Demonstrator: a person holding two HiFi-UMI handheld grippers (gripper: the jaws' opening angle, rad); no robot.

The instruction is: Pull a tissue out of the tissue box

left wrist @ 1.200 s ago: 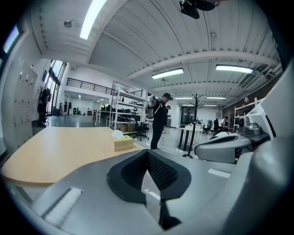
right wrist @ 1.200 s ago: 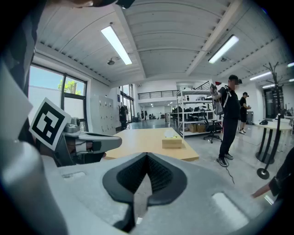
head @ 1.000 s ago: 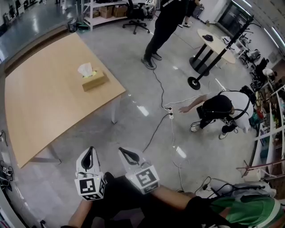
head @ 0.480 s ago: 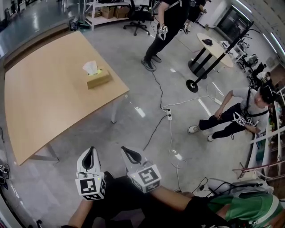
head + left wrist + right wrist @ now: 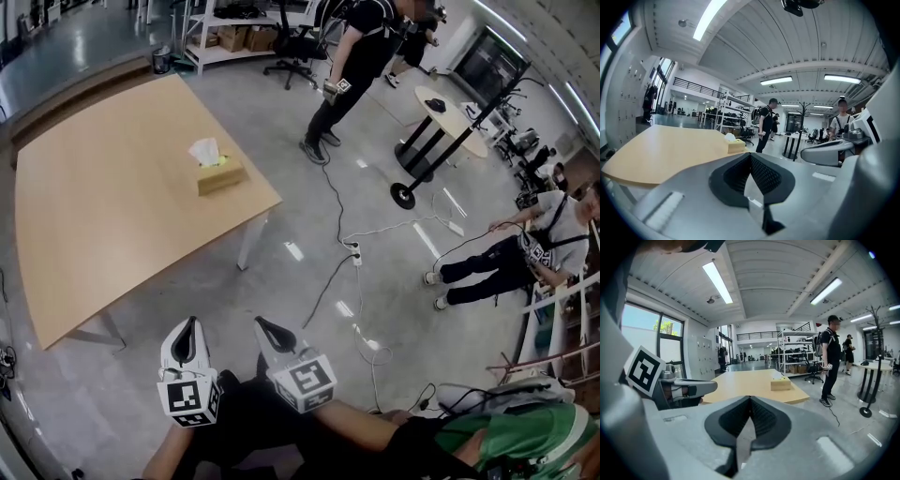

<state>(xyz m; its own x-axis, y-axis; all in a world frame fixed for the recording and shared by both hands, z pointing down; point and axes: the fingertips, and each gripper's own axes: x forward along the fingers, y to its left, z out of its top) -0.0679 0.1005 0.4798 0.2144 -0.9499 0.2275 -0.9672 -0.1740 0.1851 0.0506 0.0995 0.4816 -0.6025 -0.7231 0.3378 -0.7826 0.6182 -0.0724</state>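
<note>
The left gripper (image 5: 190, 323) and the right gripper (image 5: 262, 324) are held side by side, low in front of the person, over the grey floor (image 5: 206, 291). Both are pinched all the way shut. Neither one has anything in it. That makes sense, because nothing is close enough to grab.

Both point ahead, to about twelve o'clock, and that is where the tissue box (image 5: 222, 175) sits. It is on the wooden table (image 5: 103, 225), near the table's three o'clock edge and well apart from both grippers. In the left gripper view the box shows at about eleven o'clock from the jaws. In the right gripper view it shows at about one o'clock.

The box is small and tan. One white tissue (image 5: 205, 150) sticks up out of the top, all puffed up, so it should be easy to pinch. I cannot see how many more are inside.

I think the pull has not started. The person needs to get closer and open one gripper. The other gripper could hold the light box down. Another person (image 5: 352, 66) stands past the table, at about one o'clock.
</note>
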